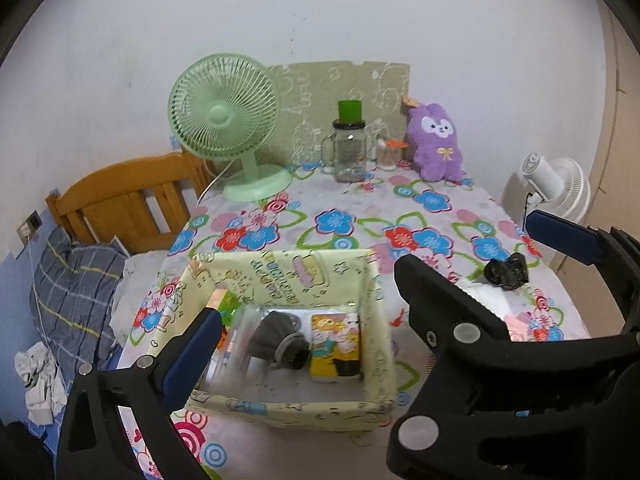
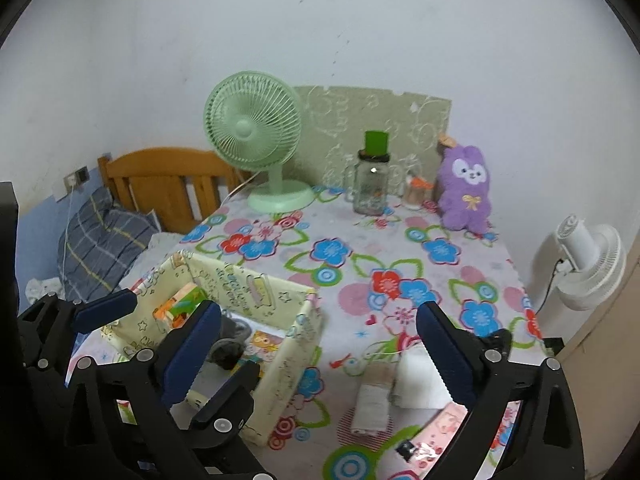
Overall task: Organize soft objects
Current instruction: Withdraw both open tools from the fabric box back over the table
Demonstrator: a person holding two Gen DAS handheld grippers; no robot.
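both grippers, left (image 1: pixel 372 264) and right (image 2: pixel 320 320), hover with fingers spread and empty, so a drop looks done. a grey soft bundle (image 1: pixel 280 344) lies inside the box (image 1: pixel 376 344). next, i judge, the folded white cloths (image 2: pixel 416 388) right of the box need pinching. the bundle's make is unclear.

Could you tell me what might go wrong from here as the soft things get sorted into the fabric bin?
1. The purple plush rabbit stands close beside the clear glass jar; reaching for it could topple the jar.
2. The pale yellow fabric bin has floppy walls; an open left claw could snag its rim.
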